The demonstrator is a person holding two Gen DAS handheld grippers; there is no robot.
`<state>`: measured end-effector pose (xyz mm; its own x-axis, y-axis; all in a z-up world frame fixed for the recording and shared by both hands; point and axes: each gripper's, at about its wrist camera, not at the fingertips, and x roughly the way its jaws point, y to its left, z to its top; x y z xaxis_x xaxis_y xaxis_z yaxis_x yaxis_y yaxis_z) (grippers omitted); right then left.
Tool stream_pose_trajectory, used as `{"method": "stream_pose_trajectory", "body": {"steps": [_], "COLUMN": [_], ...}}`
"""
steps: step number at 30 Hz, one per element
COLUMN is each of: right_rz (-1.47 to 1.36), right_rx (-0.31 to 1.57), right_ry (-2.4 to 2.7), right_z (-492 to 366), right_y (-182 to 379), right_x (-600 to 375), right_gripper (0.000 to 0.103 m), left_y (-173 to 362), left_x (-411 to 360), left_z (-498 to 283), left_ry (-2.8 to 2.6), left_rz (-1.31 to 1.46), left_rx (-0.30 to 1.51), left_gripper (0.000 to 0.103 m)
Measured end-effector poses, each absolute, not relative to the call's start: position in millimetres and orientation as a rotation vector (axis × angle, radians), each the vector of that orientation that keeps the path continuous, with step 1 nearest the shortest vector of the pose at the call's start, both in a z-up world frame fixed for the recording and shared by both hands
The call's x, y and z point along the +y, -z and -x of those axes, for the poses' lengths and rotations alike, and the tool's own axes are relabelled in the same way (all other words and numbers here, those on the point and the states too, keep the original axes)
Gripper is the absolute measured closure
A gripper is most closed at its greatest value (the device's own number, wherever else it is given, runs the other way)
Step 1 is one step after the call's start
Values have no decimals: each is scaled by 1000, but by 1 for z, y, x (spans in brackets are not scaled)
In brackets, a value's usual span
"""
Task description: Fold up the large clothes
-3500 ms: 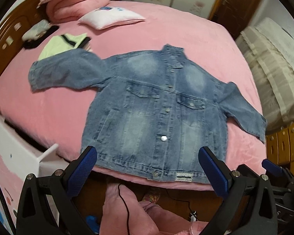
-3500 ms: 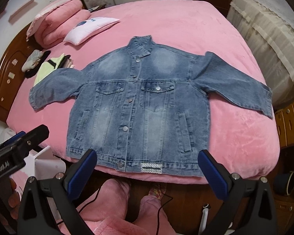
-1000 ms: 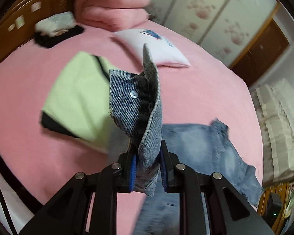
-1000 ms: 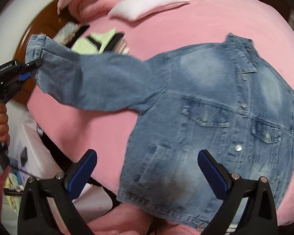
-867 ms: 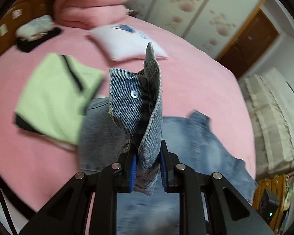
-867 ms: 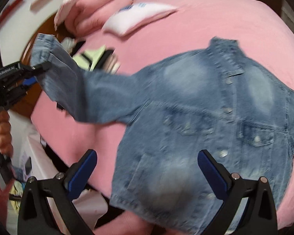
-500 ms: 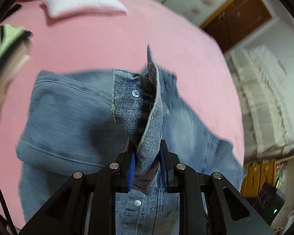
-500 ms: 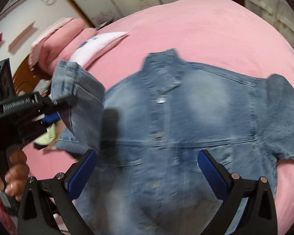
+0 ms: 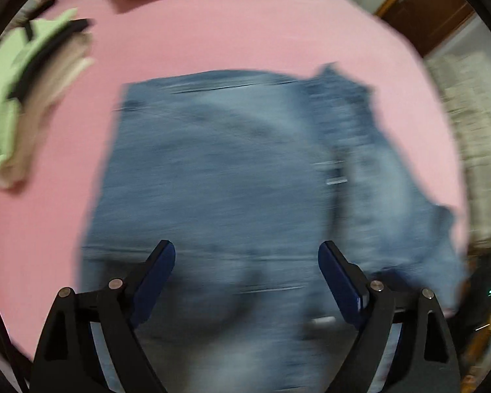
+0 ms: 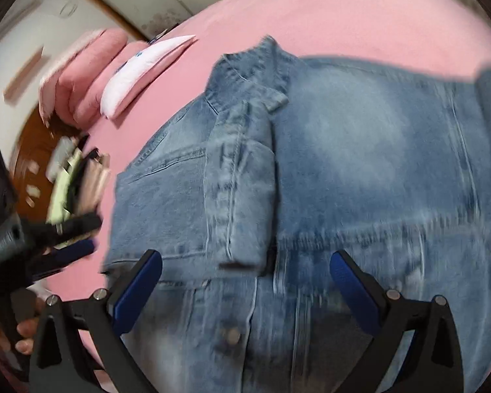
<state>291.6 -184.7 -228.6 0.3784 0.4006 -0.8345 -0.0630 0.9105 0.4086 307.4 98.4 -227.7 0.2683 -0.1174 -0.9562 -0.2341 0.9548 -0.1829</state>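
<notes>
A blue denim jacket (image 10: 360,170) lies front up on the pink bed (image 10: 360,23). Its left sleeve (image 10: 242,177) is folded across the chest, cuff near the button line. In the blurred left wrist view the jacket (image 9: 219,177) fills the middle. My left gripper (image 9: 247,278) is open and empty just above the folded sleeve; it also shows at the left edge of the right wrist view (image 10: 62,239). My right gripper (image 10: 245,285) is open and empty, hovering over the jacket's lower front.
A folded light-green garment (image 9: 19,98) lies on the bed left of the jacket. A white pillow (image 10: 140,72) and folded pink bedding (image 10: 81,78) lie toward the wooden headboard (image 10: 36,150). A cream-covered piece of furniture (image 9: 468,124) stands to the right of the bed.
My left gripper carried the sleeve cuff over the jacket's chest, opened and let it go. The sleeve now lies folded on the front. My right gripper moved closer over the jacket.
</notes>
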Motion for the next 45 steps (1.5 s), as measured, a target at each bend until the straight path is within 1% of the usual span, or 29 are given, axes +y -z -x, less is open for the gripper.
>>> {"method": "stream_pose_trajectory", "body": {"steps": [4, 7, 11, 13, 15, 19, 22, 25, 30, 34, 35, 37, 38, 43, 44, 45], "right_rz": [-22, 246, 403, 442, 383, 179, -185, -327, -284, -321, -338, -352, -332, -65, -63, -98], "right_rx": [1124, 1152, 1172, 1169, 1158, 1144, 1175, 1213, 1253, 1239, 1227, 1227, 1235, 1375, 1394, 1392], "right_ry": [-336, -325, -274, -179, -66, 178, 62, 0, -88, -146, -150, -156, -157, 8, 21, 18], "right_z": [-305, -307, -311, -317, -320, -321, -320, -325, -353, -360, -360, -363, -362, -374, -376, -377], "right_y": [226, 241, 259, 261, 256, 242, 239, 247, 257, 243, 238, 230, 229, 267, 276, 280], "right_x": [-138, -102, -87, -97, -121, -185, -234, -249, -233, -222, -220, -214, -210, -203, -206, -211], "right_gripper": [0, 1, 13, 14, 14, 15, 14, 14, 14, 14, 14, 8, 5, 4, 9, 27], "left_y": [256, 275, 289, 290, 291, 292, 287, 284, 280, 268, 266, 261, 257, 240, 236, 234], "left_x": [143, 169, 186, 187, 186, 182, 180, 188, 202, 210, 209, 211, 207, 202, 203, 204], "left_z": [-289, -283, -282, -283, -285, -290, -297, -305, -323, -340, -344, -345, -343, -315, -316, -317], "left_ry": [-276, -336, -358, -358, -359, -357, -334, -310, -283, -271, -270, -267, -270, -269, -264, -258], "left_rz": [152, 181, 230, 229, 202, 142, 119, 137, 178, 151, 143, 146, 154, 224, 236, 240], "left_rx": [1379, 1424, 1447, 1445, 1443, 1454, 1453, 1448, 1461, 1456, 1455, 1455, 1457, 1412, 1390, 1376], "left_gripper": [15, 15, 15, 15, 15, 15, 15, 15, 15, 15, 15, 15, 15, 15, 15, 15]}}
